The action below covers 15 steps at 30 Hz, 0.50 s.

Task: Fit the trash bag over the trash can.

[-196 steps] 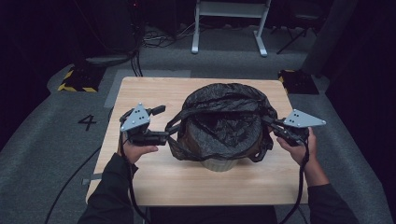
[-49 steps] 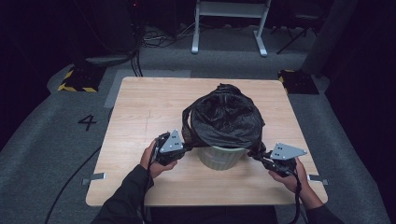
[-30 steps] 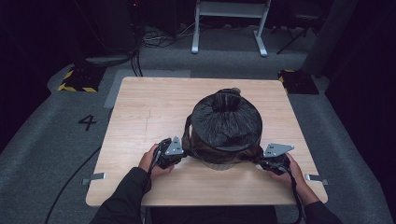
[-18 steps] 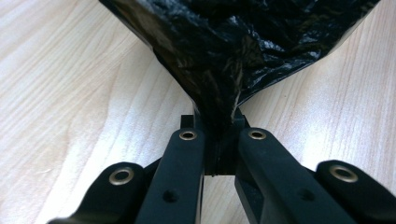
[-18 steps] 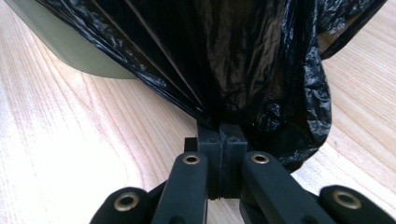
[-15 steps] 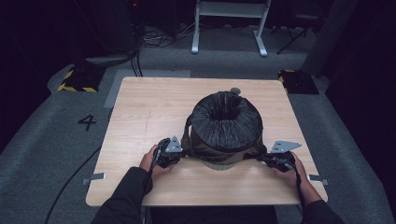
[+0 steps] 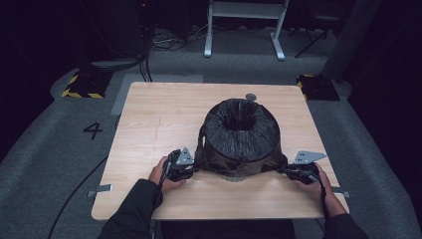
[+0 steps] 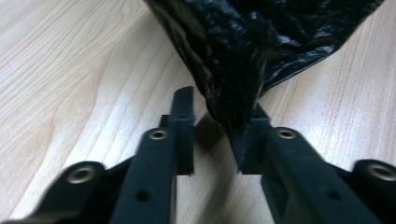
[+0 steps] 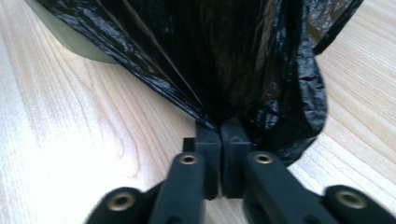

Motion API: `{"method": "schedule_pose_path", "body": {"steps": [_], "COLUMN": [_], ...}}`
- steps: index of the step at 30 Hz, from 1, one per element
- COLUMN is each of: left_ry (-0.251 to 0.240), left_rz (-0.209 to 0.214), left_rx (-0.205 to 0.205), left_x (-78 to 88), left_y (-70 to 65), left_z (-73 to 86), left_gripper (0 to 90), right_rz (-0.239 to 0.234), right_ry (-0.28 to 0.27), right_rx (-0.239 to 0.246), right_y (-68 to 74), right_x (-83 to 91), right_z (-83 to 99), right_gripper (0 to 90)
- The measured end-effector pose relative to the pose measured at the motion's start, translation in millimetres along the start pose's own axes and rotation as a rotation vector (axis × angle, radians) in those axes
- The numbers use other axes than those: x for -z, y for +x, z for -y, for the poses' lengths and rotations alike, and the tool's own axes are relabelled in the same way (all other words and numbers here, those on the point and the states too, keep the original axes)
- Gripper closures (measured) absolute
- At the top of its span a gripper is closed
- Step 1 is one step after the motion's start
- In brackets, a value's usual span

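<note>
A black bin bag (image 7: 241, 134) is drawn down over a pale bin (image 7: 239, 175) at the middle of the wooden table (image 7: 159, 119), its mouth tucked into the top. My left gripper (image 7: 193, 167) lies low at the bin's left side. Its jaws have just been opening and stand apart (image 8: 217, 116), with the bag's hem (image 8: 243, 42) resting against one jaw only. My right gripper (image 7: 284, 170) lies at the bin's right side, its jaws (image 9: 220, 128) just eased a little but still pinching a gathered fold of the bag (image 9: 224, 60). The bin's wall (image 9: 70, 37) peeks out under the film.
A small round grey disc (image 7: 251, 97) lies on the table just behind the bin. A white metal frame (image 7: 244, 25) stands on the floor beyond the table's far edge. A cable (image 7: 74, 199) trails off the left side.
The bag, held stretched above the bin earlier, has been pulled down over it. Both hands have sunk to the tabletop beside the bin's base. The left jaws have parted off the bag.
</note>
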<state>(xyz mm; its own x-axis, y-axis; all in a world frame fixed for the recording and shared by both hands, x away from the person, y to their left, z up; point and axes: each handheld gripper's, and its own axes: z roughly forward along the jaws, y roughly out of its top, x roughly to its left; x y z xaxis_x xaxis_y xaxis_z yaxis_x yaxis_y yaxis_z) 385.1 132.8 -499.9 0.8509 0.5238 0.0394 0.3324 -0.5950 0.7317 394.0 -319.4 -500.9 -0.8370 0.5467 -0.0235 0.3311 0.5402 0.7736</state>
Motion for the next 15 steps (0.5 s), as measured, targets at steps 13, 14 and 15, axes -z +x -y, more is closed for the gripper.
{"method": "schedule_pose_path", "body": {"steps": [13, 14, 15], "left_ry": [0.061, 0.064, 0.067], "left_rz": [-0.029, -0.027, -0.027], "left_rx": [0.107, 0.111, 0.112], "left_x": [9.2, 10.0, 11.0], "left_y": [-1.6, -2.1, -2.7], "left_z": [10.6, 11.7, 12.7], "left_gripper": [23.8, 22.0, 20.5], "right_rz": [-0.053, -0.053, -0.059], "right_ry": [-0.032, -0.037, -0.048], "right_rx": [0.003, -0.003, -0.008], "right_y": [1.8, 1.8, 1.9], "right_x": [18.6, 20.3, 22.2], "right_z": [7.8, 8.3, 9.0], "right_gripper": [35.1, 31.9, 29.7]}}
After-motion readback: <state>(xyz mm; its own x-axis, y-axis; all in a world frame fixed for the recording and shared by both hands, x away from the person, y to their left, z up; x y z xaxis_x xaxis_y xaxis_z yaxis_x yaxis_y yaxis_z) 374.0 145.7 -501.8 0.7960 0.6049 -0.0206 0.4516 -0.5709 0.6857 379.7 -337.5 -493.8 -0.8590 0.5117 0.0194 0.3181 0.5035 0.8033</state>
